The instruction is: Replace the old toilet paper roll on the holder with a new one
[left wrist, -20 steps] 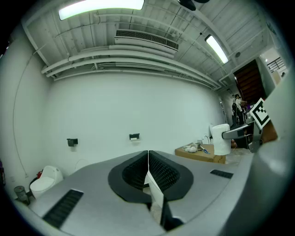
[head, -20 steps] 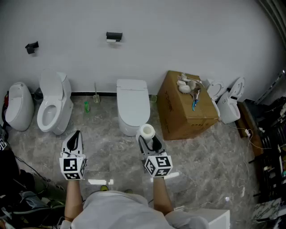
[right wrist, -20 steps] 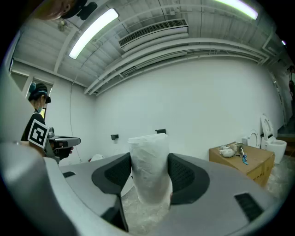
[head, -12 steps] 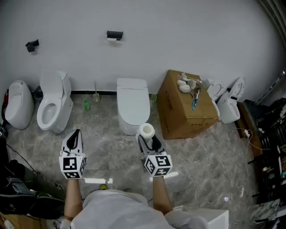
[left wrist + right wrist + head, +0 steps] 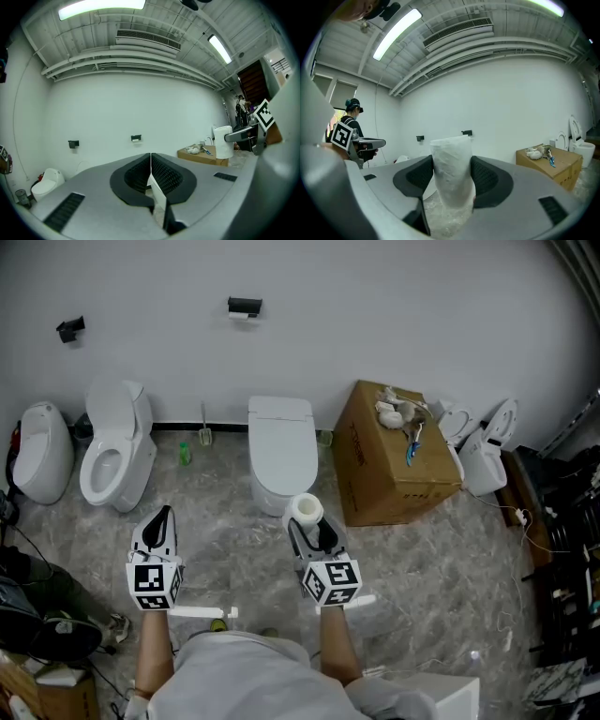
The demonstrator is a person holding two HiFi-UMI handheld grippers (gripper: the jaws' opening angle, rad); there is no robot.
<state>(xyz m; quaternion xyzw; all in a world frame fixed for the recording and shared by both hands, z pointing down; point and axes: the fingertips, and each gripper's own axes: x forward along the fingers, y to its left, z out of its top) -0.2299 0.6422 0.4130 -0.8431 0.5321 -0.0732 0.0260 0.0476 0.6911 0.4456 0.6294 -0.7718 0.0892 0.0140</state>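
A new white toilet paper roll in clear wrap stands upright between the jaws of my right gripper, which is shut on it; in the right gripper view the roll fills the gap between the pads. My left gripper is shut with nothing in it, its pads meeting in the left gripper view. Both are held level over the floor, facing the far wall. A black paper holder with a little white paper is mounted high on that wall, well ahead of both grippers. It also shows small in both gripper views.
A white toilet stands right ahead under the holder, another toilet and a urinal-like fixture to the left. A cardboard box with small items sits at the right. A second black fitting is on the wall at the left.
The whole view has shifted slightly: the wall, toilets and box sit a little lower and closer. Both grippers keep their pose, the right still holding the roll.
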